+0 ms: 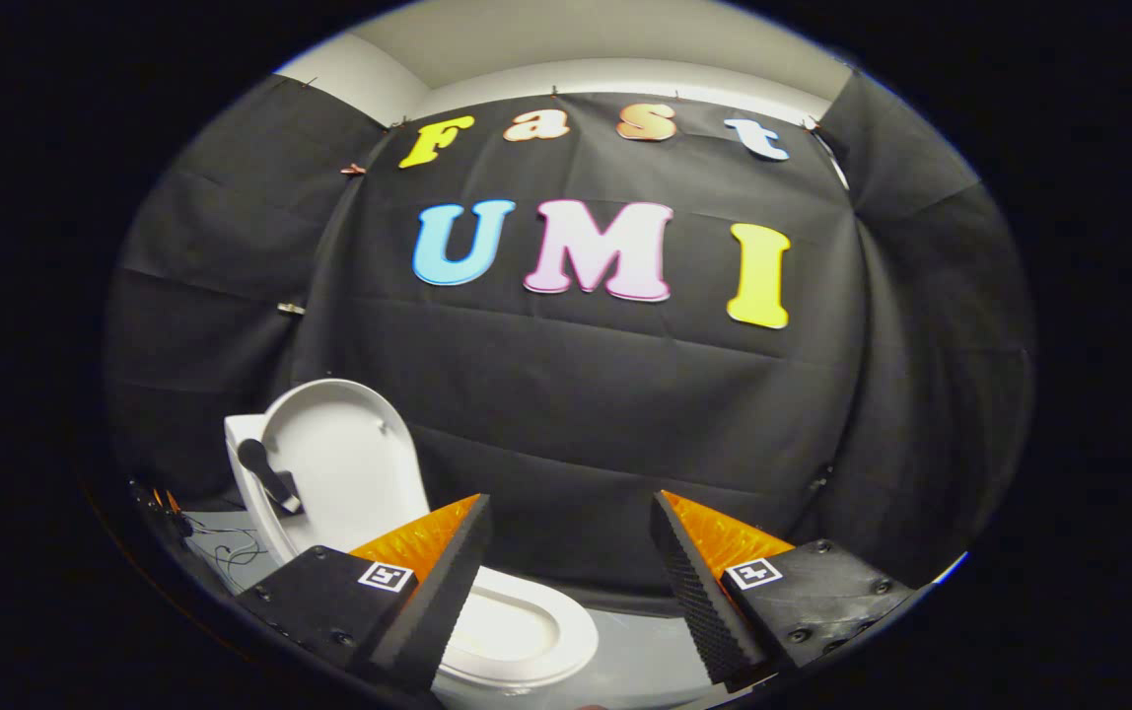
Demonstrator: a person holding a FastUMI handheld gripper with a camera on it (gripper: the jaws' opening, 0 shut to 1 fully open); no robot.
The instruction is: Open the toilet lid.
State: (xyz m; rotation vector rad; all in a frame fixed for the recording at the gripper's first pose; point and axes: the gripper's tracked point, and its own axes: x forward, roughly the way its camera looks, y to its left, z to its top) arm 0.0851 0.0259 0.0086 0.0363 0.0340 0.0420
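Toilet lid (344, 444) apparently upright, gripper (571, 518) open, empty

Toilet lid (344, 449) smooth glossy plastic; wall (625, 434) matt creased cloth (fingers ridged)

grey floor (645, 661) carries the white toilet (517, 631) and thin wires (226, 552).
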